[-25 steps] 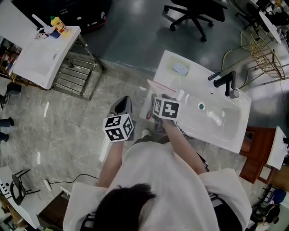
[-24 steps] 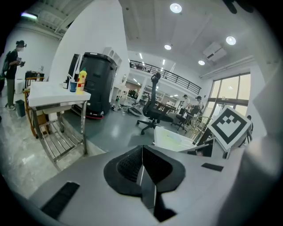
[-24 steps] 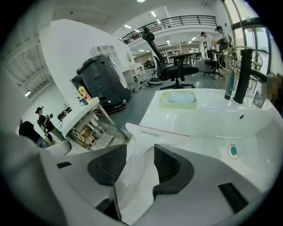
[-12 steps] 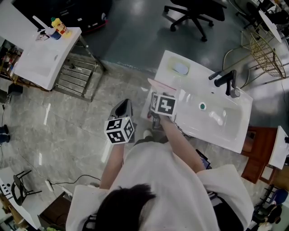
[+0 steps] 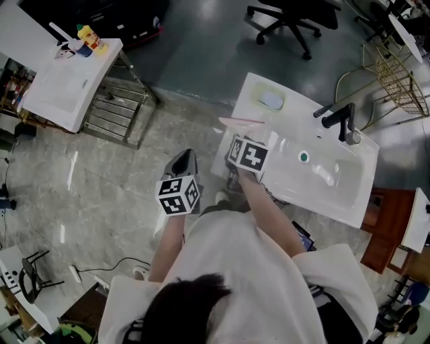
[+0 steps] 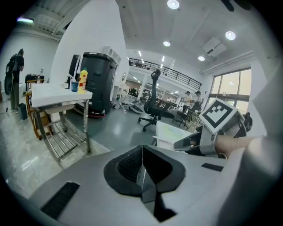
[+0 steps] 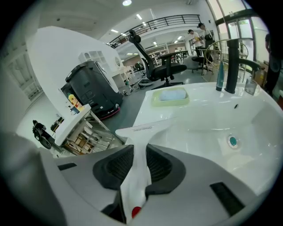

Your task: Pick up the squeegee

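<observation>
The squeegee point(image 7: 142, 129) is white, with a wide blade and a slim handle. It sits at the near left corner of the white sink point(image 5: 349, 201), where the blade shows as a pale strip point(image 5: 240, 121). My right gripper point(image 7: 139, 155) has just been closing, and its pads now press on the handle from both sides. From above, this gripper point(image 5: 235, 140) is over the sink's corner. My left gripper point(image 5: 183, 160) hangs over the floor to the left of the sink. Its jaws point(image 6: 142, 154) are shut with nothing between them.
A black faucet point(image 5: 339, 121) stands at the sink's far rim, and a green soap dish point(image 5: 271, 101) sits on its left ledge. An office chair point(image 5: 289, 17) stands beyond. A second white sink on a metal rack point(image 5: 67, 87) is at the far left.
The right gripper's marker cube has tilted slightly at the sink's corner. The squeegee blade sits a little higher in the picture. The left gripper has kept still.
</observation>
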Demonstrator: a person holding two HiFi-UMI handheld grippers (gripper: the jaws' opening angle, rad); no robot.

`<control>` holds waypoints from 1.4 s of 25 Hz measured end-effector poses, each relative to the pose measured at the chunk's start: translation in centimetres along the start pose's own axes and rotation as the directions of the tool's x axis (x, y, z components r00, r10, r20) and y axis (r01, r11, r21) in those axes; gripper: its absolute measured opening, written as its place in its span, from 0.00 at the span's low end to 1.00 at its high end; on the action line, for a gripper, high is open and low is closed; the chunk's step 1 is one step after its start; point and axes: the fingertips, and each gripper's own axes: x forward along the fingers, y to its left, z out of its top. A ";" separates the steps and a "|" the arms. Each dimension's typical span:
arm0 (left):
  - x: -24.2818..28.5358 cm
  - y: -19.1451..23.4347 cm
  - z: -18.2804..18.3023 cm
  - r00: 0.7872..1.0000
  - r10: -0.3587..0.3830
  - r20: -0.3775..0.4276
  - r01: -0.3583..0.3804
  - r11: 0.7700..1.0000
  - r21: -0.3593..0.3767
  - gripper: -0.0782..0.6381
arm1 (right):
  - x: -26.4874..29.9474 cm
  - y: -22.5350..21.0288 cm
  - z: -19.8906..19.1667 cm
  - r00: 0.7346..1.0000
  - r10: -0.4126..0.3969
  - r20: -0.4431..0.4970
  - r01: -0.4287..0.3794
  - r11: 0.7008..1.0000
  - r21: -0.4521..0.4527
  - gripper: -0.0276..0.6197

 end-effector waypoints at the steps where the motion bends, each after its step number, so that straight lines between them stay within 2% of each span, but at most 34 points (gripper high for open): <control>1: 0.0 0.1 -0.1 1.000 0.000 -0.003 0.000 1.000 0.002 0.15 | -0.1 -0.1 0.1 1.000 -0.003 0.010 0.003 1.000 -0.012 0.21; 14: -0.4 -0.6 -0.6 1.000 -0.013 -0.009 0.014 0.999 0.029 0.15 | -1.0 -0.2 -0.3 0.996 0.061 0.060 -0.057 0.996 -0.063 0.20; 21: -0.3 -2.1 -0.5 1.000 -0.030 -0.009 0.031 0.999 0.041 0.15 | -2.7 -0.1 -0.6 0.986 0.121 0.112 -0.112 0.991 -0.079 0.19; 28: 0.2 -5.1 0.9 0.995 -0.102 0.016 0.100 0.991 0.084 0.15 | -5.5 -0.5 0.5 0.964 0.168 0.205 -0.145 0.982 -0.123 0.19; 35: 0.3 -9.6 2.2 0.980 -0.194 0.038 0.187 0.974 0.131 0.15 | -9.8 -2.1 3.5 0.924 0.186 0.334 -0.145 0.979 -0.144 0.19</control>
